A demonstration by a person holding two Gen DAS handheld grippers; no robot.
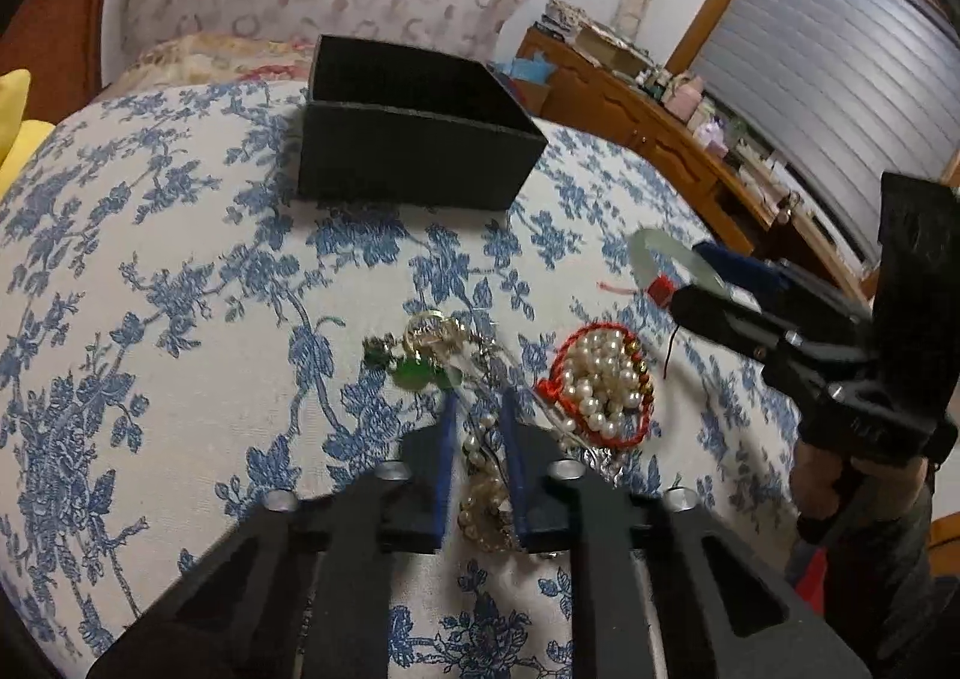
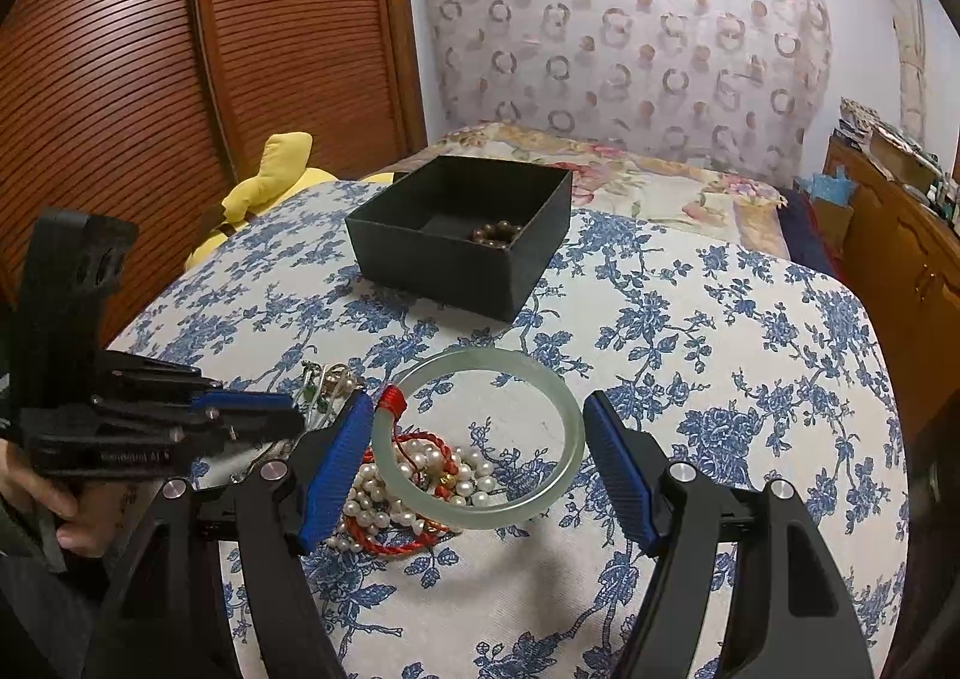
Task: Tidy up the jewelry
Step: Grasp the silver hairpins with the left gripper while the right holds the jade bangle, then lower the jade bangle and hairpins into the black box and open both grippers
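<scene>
I am working over the blue-and-white floral bedspread [image 2: 720, 379], taking the open black square cardboard box [image 2: 462, 235] as my landmark; a brown beaded bracelet [image 2: 497, 233] is already lying inside it. Nearer to me than the box, the pale green jade bangle [image 2: 480, 433] is lying flat, its ring partly resting on the heap of white pearl strands and red cord [image 2: 414, 499]. My right gripper [image 2: 474, 463] is spreading wide, both blue pads flanking the bangle and holding nothing, so it looks like the nearer tool for that ring. My left gripper [image 1: 478, 439] is narrowing around a pearl strand [image 1: 480, 475] on the side of the heap away from the box; I cannot tell whether it is gripping yet.
</scene>
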